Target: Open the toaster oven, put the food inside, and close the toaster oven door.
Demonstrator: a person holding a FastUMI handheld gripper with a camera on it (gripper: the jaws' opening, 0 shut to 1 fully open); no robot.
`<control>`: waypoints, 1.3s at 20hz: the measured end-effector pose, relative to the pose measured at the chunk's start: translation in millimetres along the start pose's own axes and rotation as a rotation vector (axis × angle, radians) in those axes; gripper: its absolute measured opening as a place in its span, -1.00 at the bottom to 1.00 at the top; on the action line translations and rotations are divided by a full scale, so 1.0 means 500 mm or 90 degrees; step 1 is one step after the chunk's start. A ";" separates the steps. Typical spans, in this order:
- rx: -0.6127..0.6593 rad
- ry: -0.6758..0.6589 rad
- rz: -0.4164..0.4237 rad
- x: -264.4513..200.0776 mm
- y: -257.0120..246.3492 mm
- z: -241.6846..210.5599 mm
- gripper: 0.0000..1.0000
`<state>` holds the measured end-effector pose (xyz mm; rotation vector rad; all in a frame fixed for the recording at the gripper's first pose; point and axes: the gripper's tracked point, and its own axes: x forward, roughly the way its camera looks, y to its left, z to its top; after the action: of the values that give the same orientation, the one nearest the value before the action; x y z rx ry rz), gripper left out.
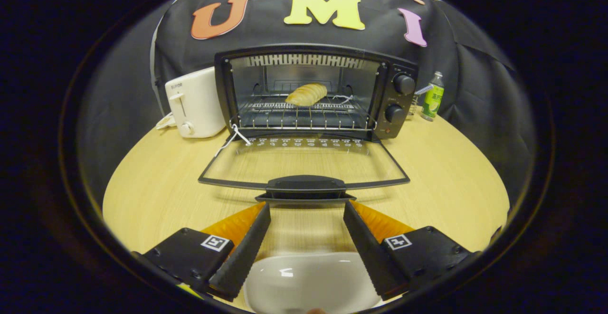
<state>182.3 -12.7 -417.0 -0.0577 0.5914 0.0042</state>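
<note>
Tool [307, 214]: fingers spread wide, holding nothing, tips just short of the black door handle [305, 185], presumably to lift it shut. Black toaster oven [316, 90] beyond on the wooden tabletop [451, 181], glass door [304, 164] dropped flat. Golden bread roll [307, 94]: on its wire rack [304, 114]. White dish [308, 280] beneath the fingers, emptied.

Lowered door [304, 162] before gripper [306, 207]

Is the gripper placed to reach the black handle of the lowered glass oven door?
Probably yes: the open gripper sits just short of the black door handle, fingers spread either side, with nothing between.
</note>
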 end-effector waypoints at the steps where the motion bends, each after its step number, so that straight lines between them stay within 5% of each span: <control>1: -0.008 0.000 0.003 0.012 -0.001 -0.001 1.00; 26: 0.038 -0.111 0.013 -0.031 0.007 0.095 1.00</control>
<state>195.9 -6.4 -369.1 0.0062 0.4177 0.0119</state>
